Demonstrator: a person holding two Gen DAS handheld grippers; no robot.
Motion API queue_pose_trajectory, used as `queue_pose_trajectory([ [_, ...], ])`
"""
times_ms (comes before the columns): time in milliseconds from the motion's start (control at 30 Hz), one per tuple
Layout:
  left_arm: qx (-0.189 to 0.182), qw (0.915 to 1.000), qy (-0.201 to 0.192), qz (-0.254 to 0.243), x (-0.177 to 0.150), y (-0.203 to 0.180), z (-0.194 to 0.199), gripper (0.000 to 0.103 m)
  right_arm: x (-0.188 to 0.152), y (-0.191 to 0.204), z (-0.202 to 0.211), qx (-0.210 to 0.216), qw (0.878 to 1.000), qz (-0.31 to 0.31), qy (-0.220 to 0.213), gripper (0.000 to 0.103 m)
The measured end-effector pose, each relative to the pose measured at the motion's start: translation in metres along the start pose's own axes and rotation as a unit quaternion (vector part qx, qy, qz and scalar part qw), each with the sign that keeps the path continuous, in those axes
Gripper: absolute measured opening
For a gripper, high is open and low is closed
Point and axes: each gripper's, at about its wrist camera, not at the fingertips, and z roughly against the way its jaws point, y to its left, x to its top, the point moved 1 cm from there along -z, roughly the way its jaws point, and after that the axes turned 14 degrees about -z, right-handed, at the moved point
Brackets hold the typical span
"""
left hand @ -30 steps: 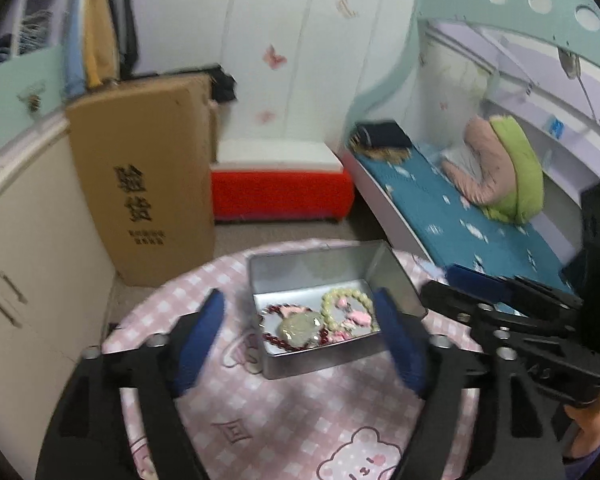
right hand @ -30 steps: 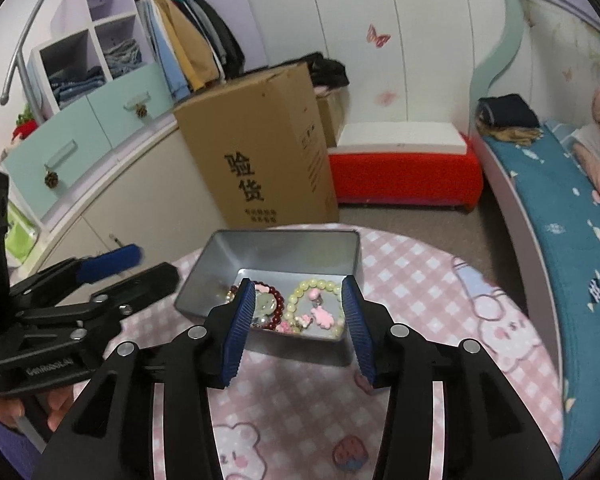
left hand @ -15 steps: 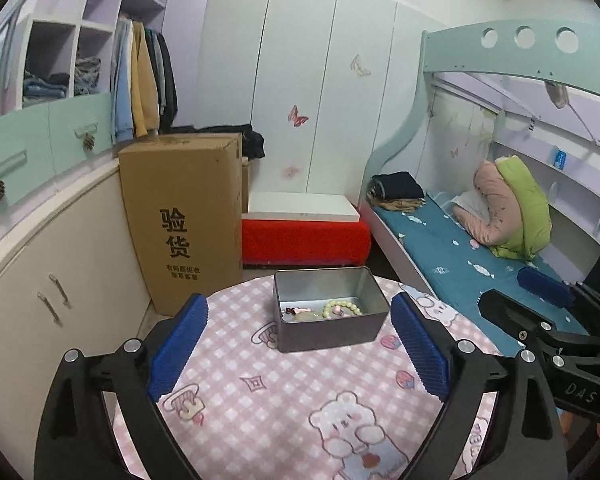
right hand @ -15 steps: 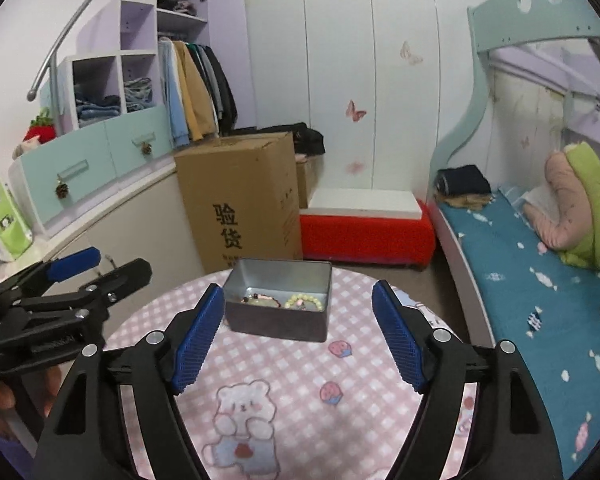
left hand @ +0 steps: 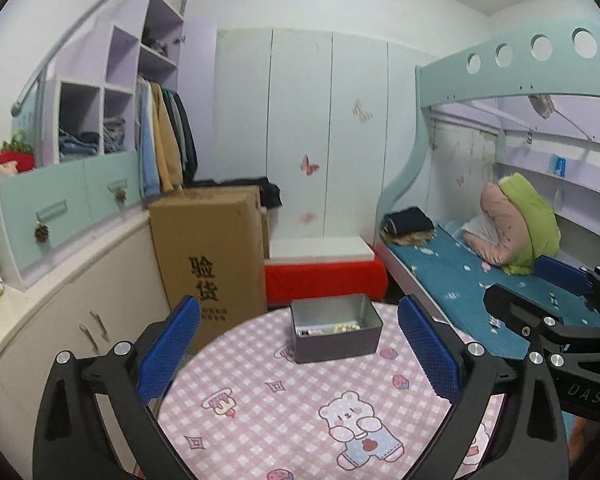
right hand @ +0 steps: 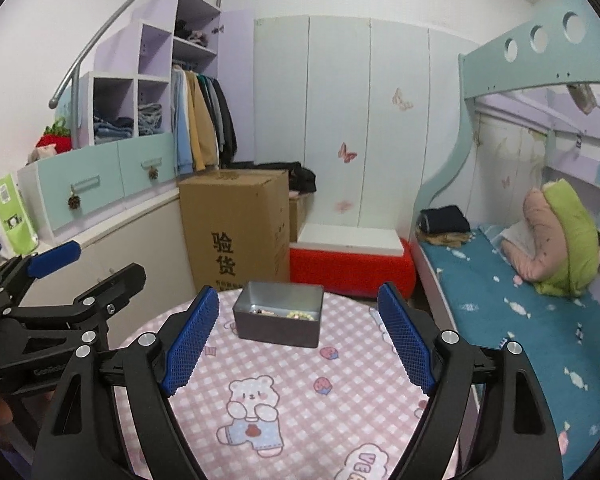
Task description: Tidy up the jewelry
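Observation:
A grey metal tin [left hand: 335, 336] stands at the far side of the round table with the pink checked cloth [left hand: 292, 408]. Beaded bracelets [left hand: 342, 328] lie inside it, mostly hidden by its front wall. The tin also shows in the right wrist view [right hand: 279, 320], with beads [right hand: 298, 315] at its rim. My left gripper [left hand: 300, 344] is open and empty, held back above the table's near side. My right gripper [right hand: 296, 340] is open and empty too, level with the left one. Each gripper shows in the other's view, the right one [left hand: 548, 312] and the left one [right hand: 56, 280].
A tall cardboard box [left hand: 208, 256] stands on the floor behind the table at the left. A red bench [left hand: 324, 272] is behind the tin. A bed with a teal sheet [left hand: 460, 276] runs along the right. White cabinets [left hand: 60, 320] line the left.
Both grippers have pulled back and up from the tin, which was close between the fingers and now sits far off. The right gripper's jaws have widened. The bracelets stay in the tin.

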Motion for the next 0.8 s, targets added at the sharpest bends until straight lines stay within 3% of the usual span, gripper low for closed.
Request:
queue_pose_trajectory([
  [500, 0.040, 0.9968, -0.070, 0.000, 0.015, -0.005, 0.054, 0.096, 0.008, 0.007, 0.056, -0.001, 0.998, 0.006, -0.059, 0.084],
  [800, 0.040, 0.9956, -0.085, 0.004, 0.019, -0.005, 0.064, 0.096, 0.012, 0.009, 0.068, -0.004, 0.997, 0.005, -0.073, 0.087],
])
